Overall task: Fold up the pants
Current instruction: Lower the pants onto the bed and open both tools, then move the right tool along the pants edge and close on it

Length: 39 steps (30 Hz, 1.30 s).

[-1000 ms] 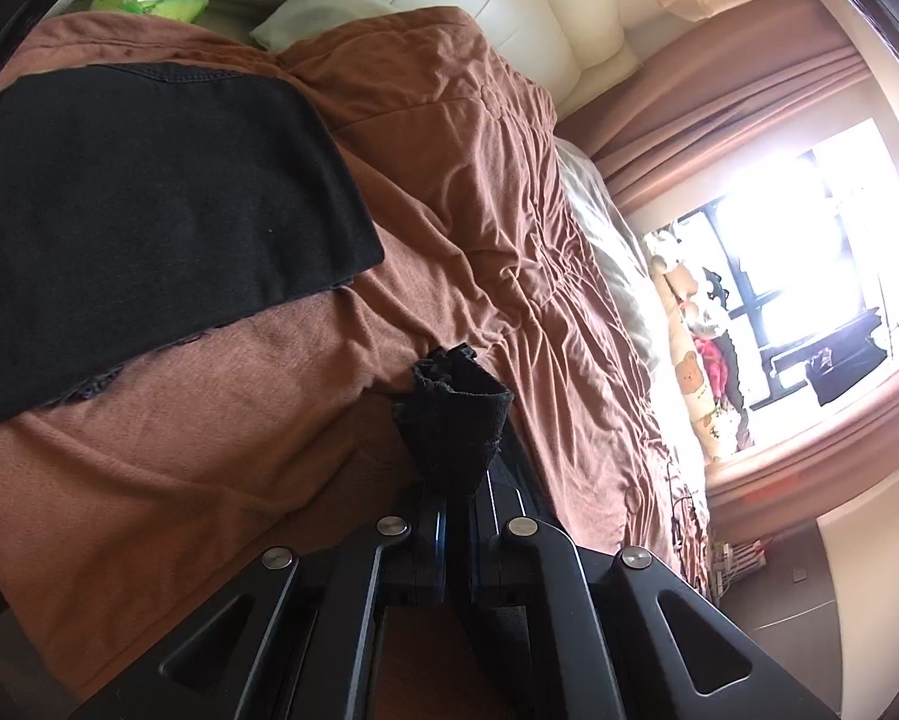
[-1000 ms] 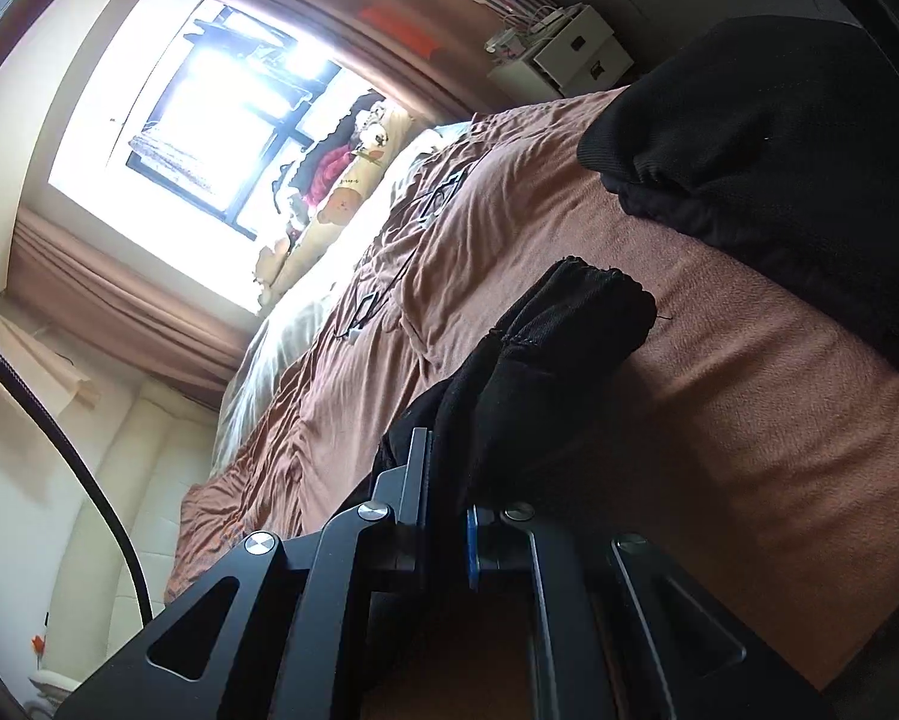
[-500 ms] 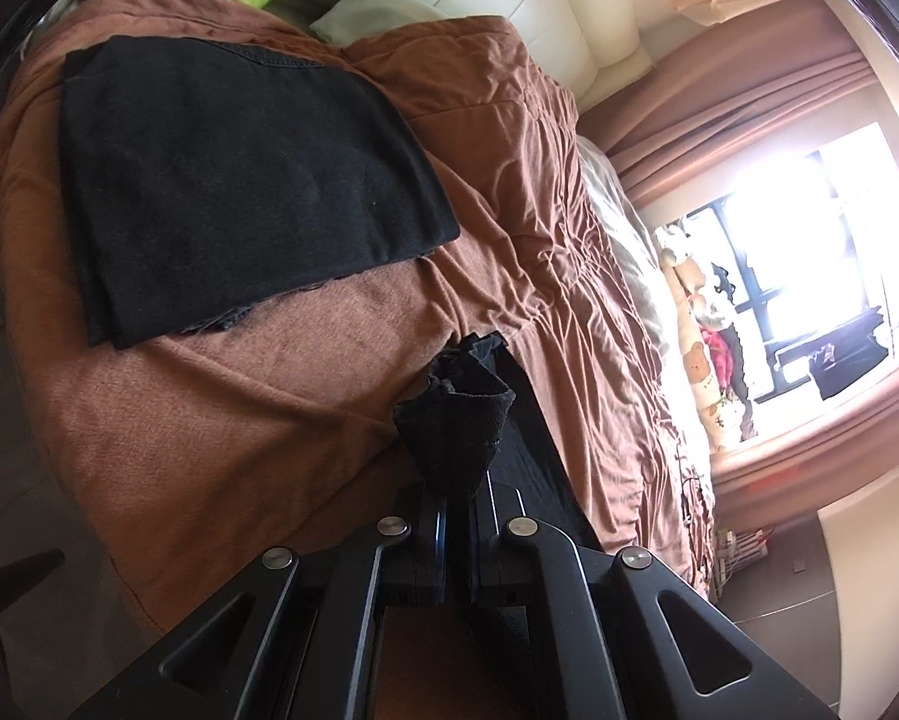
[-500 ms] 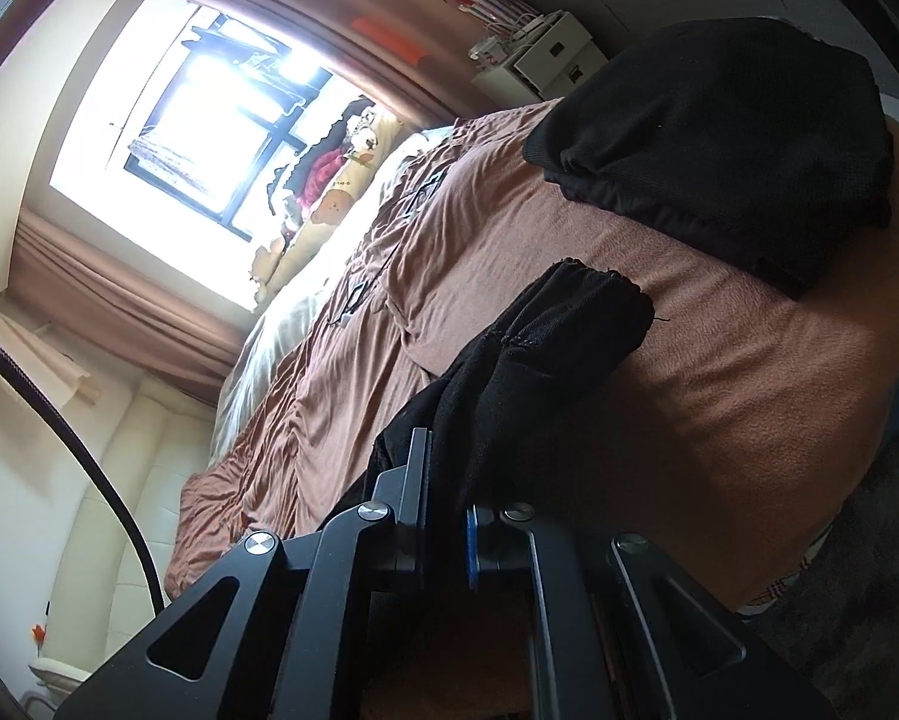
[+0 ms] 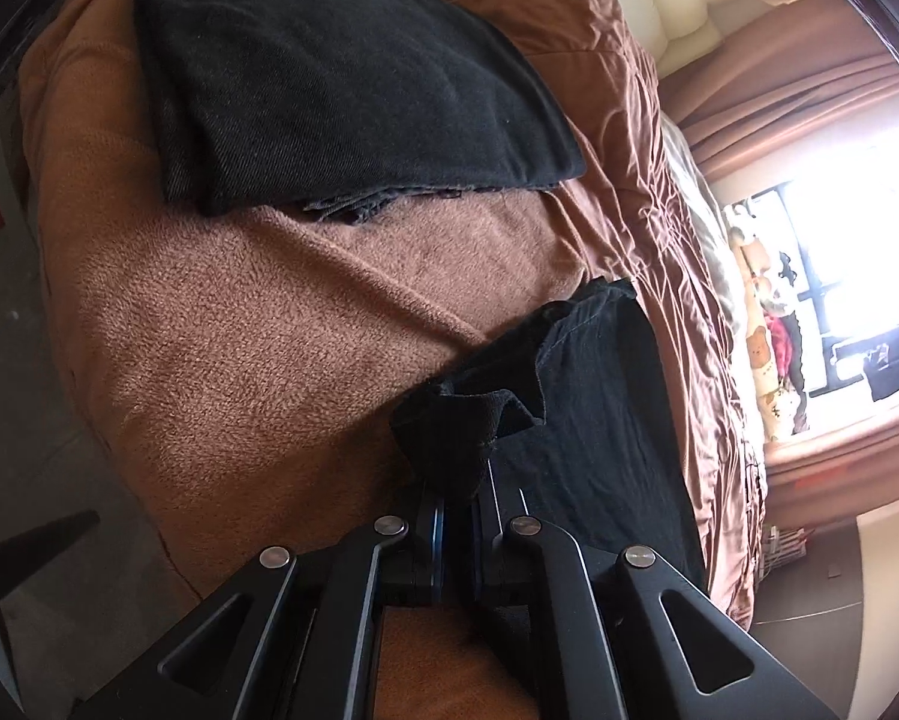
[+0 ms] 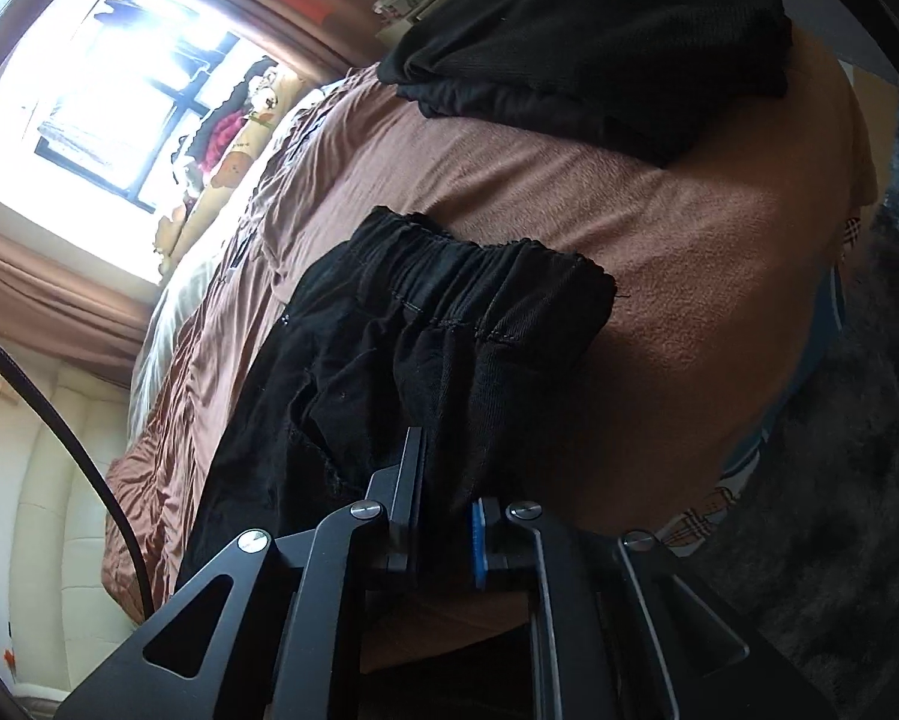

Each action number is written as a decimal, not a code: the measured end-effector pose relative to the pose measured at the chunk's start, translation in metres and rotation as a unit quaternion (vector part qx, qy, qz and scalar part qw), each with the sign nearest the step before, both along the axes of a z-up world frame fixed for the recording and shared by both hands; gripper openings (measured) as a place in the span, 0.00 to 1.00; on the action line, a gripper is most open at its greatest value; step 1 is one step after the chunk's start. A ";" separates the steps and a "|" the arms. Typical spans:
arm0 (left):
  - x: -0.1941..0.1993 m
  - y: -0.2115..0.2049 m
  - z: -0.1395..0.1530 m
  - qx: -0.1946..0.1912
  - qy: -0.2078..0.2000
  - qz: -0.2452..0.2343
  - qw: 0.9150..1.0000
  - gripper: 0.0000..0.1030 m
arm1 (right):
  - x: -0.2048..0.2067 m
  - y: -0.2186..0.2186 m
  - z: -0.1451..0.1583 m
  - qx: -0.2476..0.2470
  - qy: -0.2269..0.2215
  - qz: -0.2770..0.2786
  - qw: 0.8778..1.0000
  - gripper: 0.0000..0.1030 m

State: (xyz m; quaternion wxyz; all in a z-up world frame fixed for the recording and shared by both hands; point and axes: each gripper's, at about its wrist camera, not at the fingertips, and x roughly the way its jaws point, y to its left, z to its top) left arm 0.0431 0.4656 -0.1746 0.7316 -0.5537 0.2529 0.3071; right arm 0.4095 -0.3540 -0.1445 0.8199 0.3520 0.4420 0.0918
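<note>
Since a second ago the black pants have been carried lower, and more of them now spreads over the brown fleece blanket; left gripper pinches a bunched corner with jaws nearly closed; right gripper shows a narrow gap between its jaws, filled by fabric below the elastic waistband, probably so the cloth lies taut and flat for folding; beyond lie folded dark trousers and a black garment heap, both apart from the pants.
</note>
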 end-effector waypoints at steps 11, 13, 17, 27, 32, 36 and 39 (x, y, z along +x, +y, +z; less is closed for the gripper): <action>0.000 -0.019 0.007 0.015 -0.007 -0.015 1.000 0.45 | -0.039 0.015 0.067 -0.099 -0.059 0.032 0.993 0.48; 0.003 -0.024 0.009 0.024 -0.004 -0.022 0.999 0.50 | -0.044 0.027 0.083 -0.111 -0.079 0.045 0.990 0.50; 0.006 -0.032 0.009 0.024 -0.012 -0.031 0.999 0.55 | -0.051 0.055 0.111 -0.128 -0.119 0.075 0.982 0.59; 0.005 -0.048 0.004 0.003 -0.050 -0.048 0.998 0.55 | -0.045 0.167 0.148 -0.172 -0.178 0.198 0.948 0.59; 0.008 -0.055 0.001 0.000 -0.062 -0.055 0.997 0.55 | -0.048 0.226 0.151 -0.184 -0.206 0.262 0.925 0.59; 0.012 -0.053 -0.001 0.001 -0.068 -0.056 0.996 0.55 | -0.044 0.263 0.146 -0.186 -0.212 0.302 0.911 0.59; 0.014 -0.052 -0.002 0.007 -0.072 -0.058 0.996 0.55 | -0.045 0.291 0.145 -0.196 -0.218 0.328 0.898 0.59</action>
